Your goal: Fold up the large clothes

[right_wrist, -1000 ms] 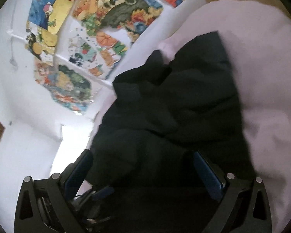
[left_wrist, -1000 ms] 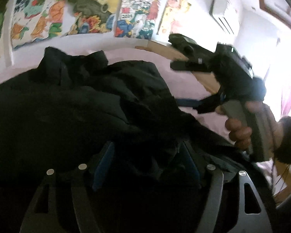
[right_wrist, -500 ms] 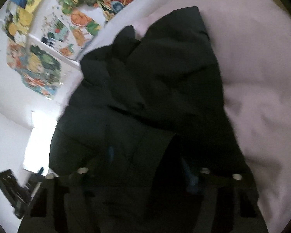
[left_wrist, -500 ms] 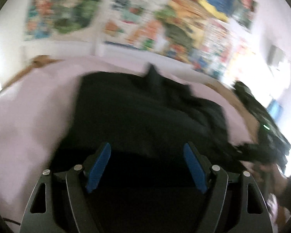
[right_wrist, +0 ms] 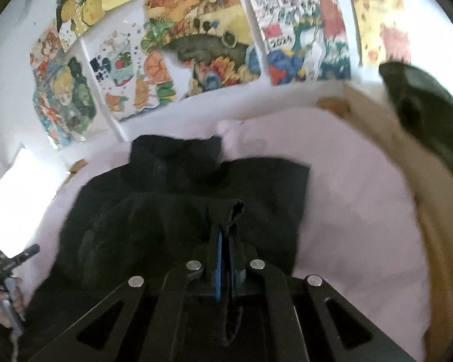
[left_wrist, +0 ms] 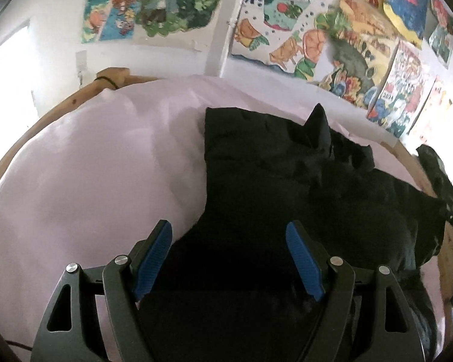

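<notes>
Garment: black garment (left_wrist: 287, 187) is being spread in a rumpled heap on the pale pink sheet (left_wrist: 90, 181) of a wood-framed bed (left_wrist: 72, 102).
Left gripper: left gripper (left_wrist: 229, 235) is being held over the near edge of the cloth, blue pads (left_wrist: 154, 256) being kept wide apart with nothing between them.
Right gripper: right gripper (right_wrist: 225, 235) is being pressed together on a raised fold of the dark fabric.
Wall: colourful posters (right_wrist: 196, 45) are being displayed behind the bed.
</notes>
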`<state>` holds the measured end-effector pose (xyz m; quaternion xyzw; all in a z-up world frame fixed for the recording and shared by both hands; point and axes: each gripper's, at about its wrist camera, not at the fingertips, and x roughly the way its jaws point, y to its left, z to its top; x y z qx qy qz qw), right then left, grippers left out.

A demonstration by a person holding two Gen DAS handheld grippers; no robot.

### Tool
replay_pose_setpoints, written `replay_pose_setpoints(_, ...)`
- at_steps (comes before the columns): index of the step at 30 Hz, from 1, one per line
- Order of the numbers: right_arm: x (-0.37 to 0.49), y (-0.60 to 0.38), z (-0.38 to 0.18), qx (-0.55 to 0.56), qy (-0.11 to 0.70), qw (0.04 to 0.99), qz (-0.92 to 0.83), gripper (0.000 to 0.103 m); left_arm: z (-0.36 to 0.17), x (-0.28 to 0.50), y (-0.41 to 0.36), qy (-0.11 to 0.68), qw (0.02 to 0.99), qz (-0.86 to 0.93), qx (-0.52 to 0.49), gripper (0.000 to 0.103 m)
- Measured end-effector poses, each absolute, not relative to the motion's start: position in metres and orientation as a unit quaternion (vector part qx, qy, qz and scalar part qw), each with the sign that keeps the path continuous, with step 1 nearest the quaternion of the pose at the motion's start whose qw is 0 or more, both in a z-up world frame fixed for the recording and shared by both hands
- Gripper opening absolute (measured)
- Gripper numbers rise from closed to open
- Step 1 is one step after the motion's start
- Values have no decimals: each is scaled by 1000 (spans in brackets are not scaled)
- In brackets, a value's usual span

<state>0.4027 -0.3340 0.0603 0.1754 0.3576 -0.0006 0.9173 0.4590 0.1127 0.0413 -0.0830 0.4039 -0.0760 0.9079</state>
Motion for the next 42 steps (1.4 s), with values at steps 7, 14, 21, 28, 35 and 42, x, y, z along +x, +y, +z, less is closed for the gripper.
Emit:
replay_pose_setpoints(7, 434, -312, -4, 92, 431, 897, -39, 6, -7, 495, 89, 444, 895, -52, -7, 73)
replay_pose_setpoints(14, 447, -296, -47, 13, 470, 882, -35, 10, -46, 506, 99, 471, 880, -51, -18, 96)
replay_pose_setpoints(21, 457, -303, -79, 33, 488, 872, -9, 12, -61, 499, 95, 451, 892, -39, 12, 102)
replay_pose_setpoints(28, 450, -306, -75, 38, 473, 880, -12, 12, -54, 494, 110, 458, 888, -49, -17, 102)
replay_pose_setpoints(35, 435, -370, -29, 192, 401, 895, 35, 74, 19, 480, 127, 378, 922, -51, -59, 101)
replay_pose_setpoints(42, 481, -369, 11, 194, 370, 907, 59, 85, 49, 541, 75, 378, 914, -116, -96, 101)
